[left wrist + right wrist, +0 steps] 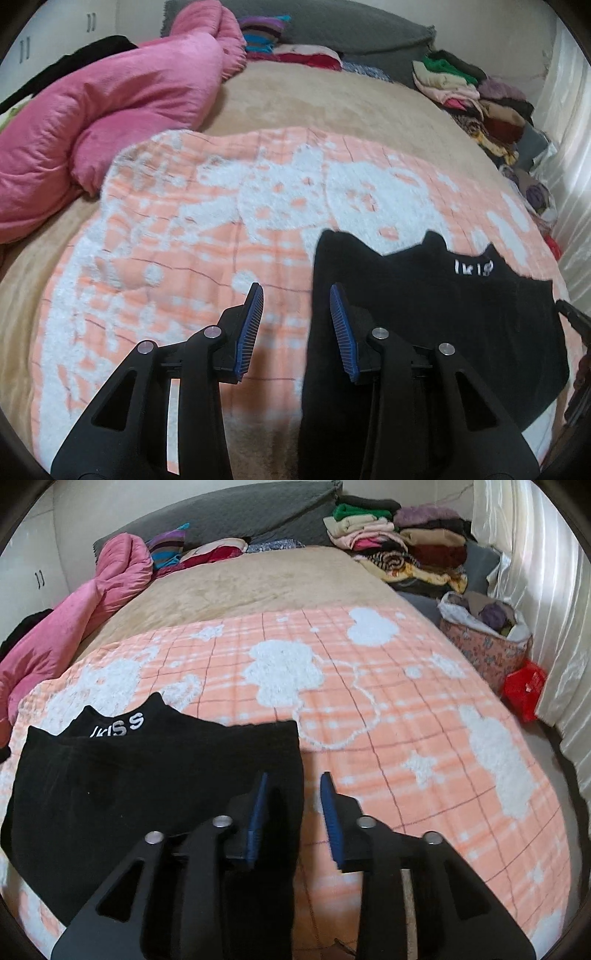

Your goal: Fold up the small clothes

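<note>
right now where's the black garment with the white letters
The black garment lies flat on the orange and white blanket, low right in the left wrist view and low left in the right wrist view, between both grippers.

- A bed [258, 579] with a tan cover fills the room, a peach and white plaid blanket [424, 775] spread over its near part.
- A grey padded headboard [229, 513] stands at the far end.
- Pale curtains [546, 590] hang on the right, lit by daylight.
- White cupboard doors [55, 33] stand far left.
</note>
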A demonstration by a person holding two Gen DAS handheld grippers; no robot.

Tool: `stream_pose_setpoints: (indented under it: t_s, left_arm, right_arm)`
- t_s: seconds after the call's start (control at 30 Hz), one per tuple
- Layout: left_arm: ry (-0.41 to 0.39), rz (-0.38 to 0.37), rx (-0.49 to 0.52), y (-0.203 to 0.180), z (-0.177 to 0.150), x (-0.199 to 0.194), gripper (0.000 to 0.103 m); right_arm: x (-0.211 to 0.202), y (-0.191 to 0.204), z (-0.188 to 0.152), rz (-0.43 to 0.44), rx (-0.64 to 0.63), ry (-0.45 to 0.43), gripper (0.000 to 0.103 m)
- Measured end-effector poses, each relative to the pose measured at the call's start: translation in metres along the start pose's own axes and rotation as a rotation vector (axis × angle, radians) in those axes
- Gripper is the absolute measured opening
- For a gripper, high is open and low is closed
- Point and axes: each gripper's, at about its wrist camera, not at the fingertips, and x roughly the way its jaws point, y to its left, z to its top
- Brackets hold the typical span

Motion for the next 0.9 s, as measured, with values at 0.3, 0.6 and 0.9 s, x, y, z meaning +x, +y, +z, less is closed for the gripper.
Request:
stream_pose_setpoints:
  t_s: [0.3, 0.6, 0.9]
  left_arm:
    - [0.047, 0.002, 0.036, -0.018, -0.002, 0.028, 0.038]
    - [-0.071, -0.039, 0.025, -0.011, 0.001, -0.009, 0.002]
    - [-0.160, -0.005, -0.020, 0.005, 0.023, -0.029, 0.000]
  right_arm:
    - [0.017, 0.012, 0.007, 0.030, -0.014, 0.022, 0.033]
    - [-0.016, 0.014, 0.011, 0.042, -0.045, -0.086, 0.007]
    - [-0.029, 0.003, 0.038, 0.055, 0.022, -0.140, 0.006]
